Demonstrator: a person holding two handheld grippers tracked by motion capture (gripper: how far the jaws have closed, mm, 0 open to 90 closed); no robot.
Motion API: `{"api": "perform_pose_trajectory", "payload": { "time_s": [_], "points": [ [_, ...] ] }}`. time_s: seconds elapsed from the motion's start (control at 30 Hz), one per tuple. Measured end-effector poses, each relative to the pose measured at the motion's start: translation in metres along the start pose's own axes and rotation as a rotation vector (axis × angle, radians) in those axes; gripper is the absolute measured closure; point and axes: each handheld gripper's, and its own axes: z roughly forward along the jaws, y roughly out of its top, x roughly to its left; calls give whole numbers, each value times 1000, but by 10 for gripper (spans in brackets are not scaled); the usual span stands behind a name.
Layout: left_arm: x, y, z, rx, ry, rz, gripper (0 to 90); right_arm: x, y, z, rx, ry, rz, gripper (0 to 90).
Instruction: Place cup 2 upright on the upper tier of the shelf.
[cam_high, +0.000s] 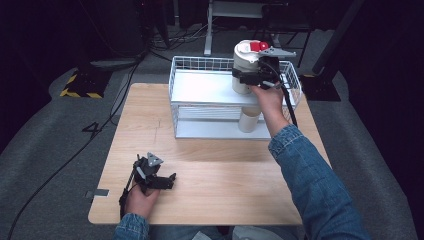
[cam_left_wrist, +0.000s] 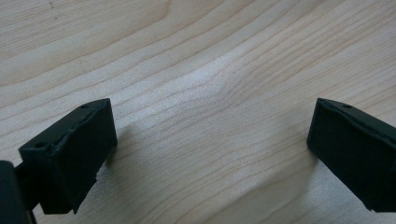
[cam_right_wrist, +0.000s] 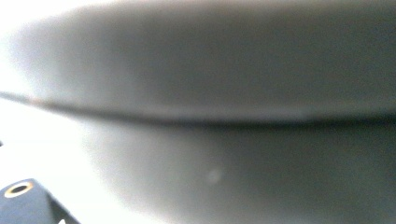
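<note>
A white canister (cam_high: 245, 62) with a red knob on its lid is at the top shelf of a white wire rack (cam_high: 200, 89), toward its right end. My right gripper (cam_high: 242, 76) is shut around the canister's middle, with the hand behind it. In the right gripper view the canister (cam_right_wrist: 210, 93) is a blurred grey-white wall very close up, and one of the fingers (cam_right_wrist: 21, 205) pokes in at the bottom left. My left gripper (cam_high: 170, 181) rests on the wooden table (cam_high: 225, 185) near its front left. It is open (cam_left_wrist: 210, 140) over bare wood, with nothing between the jaws.
A second white cylinder (cam_high: 248, 121) stands on the rack's lower shelf, right below the held canister. The rack sits at the table's far edge. Cables and a black-and-yellow striped base (cam_high: 82, 84) lie on the grey floor at the left.
</note>
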Motion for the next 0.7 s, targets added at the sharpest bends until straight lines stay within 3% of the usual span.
{"api": "perform_pose_trajectory", "payload": {
  "time_s": [0.1,0.3,0.6,0.7],
  "points": [
    [0,0,0,0,0,0,19,1,1,-1,-13,-16,-17,50],
    [0,0,0,0,0,-1,19,1,2,-3,-7,2,-21,0],
    [0,0,0,0,0,0,19,0,4,-25,-34,14,-27,0],
    [0,0,0,0,0,0,19,1,6,-38,-34,23,-50,0]
  ]
}}
